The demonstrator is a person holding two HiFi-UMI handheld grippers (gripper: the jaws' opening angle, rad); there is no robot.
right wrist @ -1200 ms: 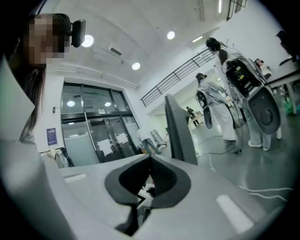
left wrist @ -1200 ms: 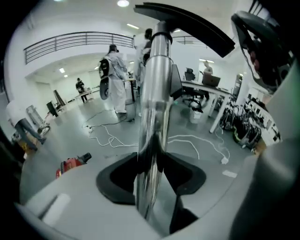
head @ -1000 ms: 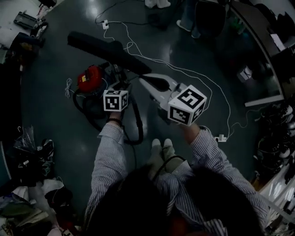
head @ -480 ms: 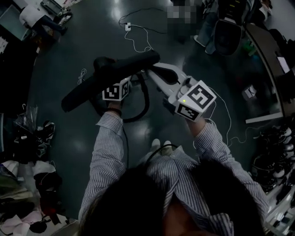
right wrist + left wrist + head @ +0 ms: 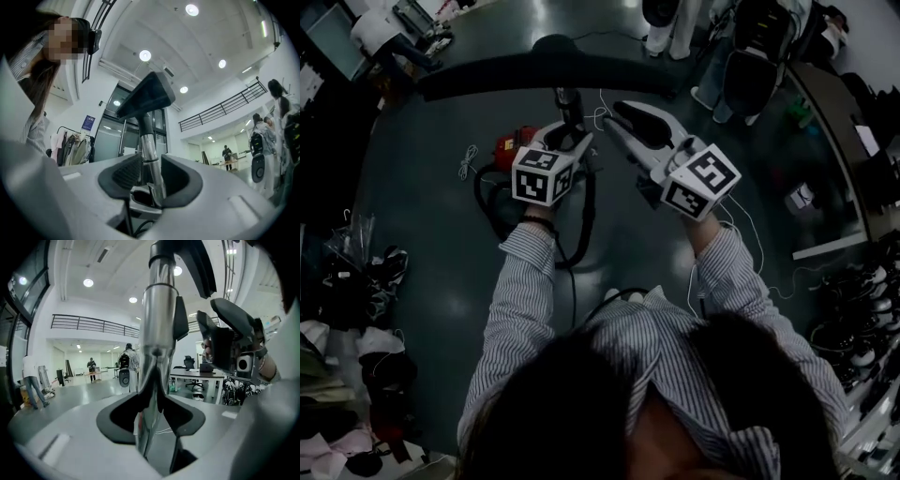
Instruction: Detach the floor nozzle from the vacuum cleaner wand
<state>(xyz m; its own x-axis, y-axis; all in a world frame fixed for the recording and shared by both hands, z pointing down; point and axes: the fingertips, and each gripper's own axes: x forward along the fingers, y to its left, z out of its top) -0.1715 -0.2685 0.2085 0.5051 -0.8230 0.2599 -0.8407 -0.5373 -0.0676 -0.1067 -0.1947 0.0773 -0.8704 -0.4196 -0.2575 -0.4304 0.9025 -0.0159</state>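
Note:
The black floor nozzle lies level across the top of the head view, on the end of the chrome wand. My left gripper is shut on the wand just below the nozzle neck, the tube upright between its pads. My right gripper is to the right of the wand, a short gap away. Its jaws are opening with nothing pressed between them. In the right gripper view the wand and nozzle show beyond the gap. The red vacuum body sits on the floor below.
A black hose loops on the dark floor under my left hand. A white cable runs right. An office chair and a desk stand at upper right. Bags and clothes pile along the left.
Both grippers have risen. The nozzle has swung from a slant at lower left up to level across the top of the view, still on the wand in my left gripper.

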